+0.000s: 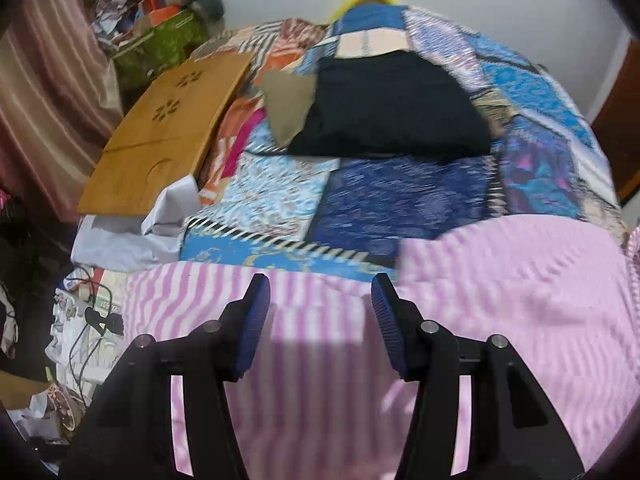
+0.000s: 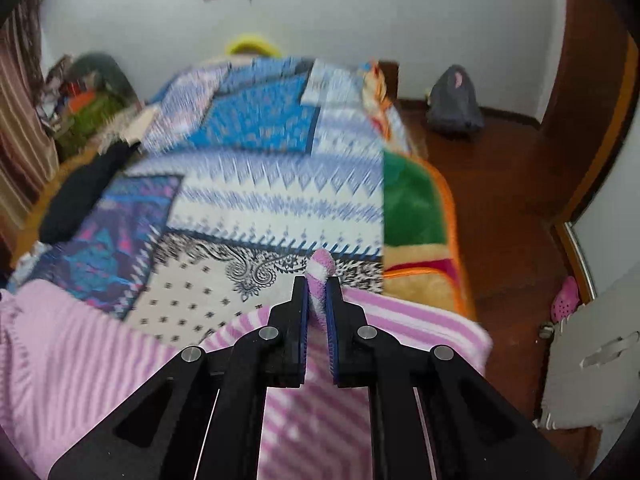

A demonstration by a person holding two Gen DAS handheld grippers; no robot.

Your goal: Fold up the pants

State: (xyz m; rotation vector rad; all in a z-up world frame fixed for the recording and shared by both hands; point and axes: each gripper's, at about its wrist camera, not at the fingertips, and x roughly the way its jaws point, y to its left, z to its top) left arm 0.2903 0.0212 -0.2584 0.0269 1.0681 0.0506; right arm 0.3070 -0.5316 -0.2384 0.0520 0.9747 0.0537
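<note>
The pink and white striped pants lie on the near end of the patchwork bedspread. My left gripper is open and empty, its blue pads just above the striped cloth. In the right wrist view my right gripper is shut on a pinched fold of the striped pants, which sticks out past the fingertips. The rest of the pants spreads below and to the left.
Folded black clothing and a tan piece lie further up the bed. A wooden lap tray rests at the bed's left edge, clutter beyond it. A green and orange blanket hangs on the right side; wooden floor beyond.
</note>
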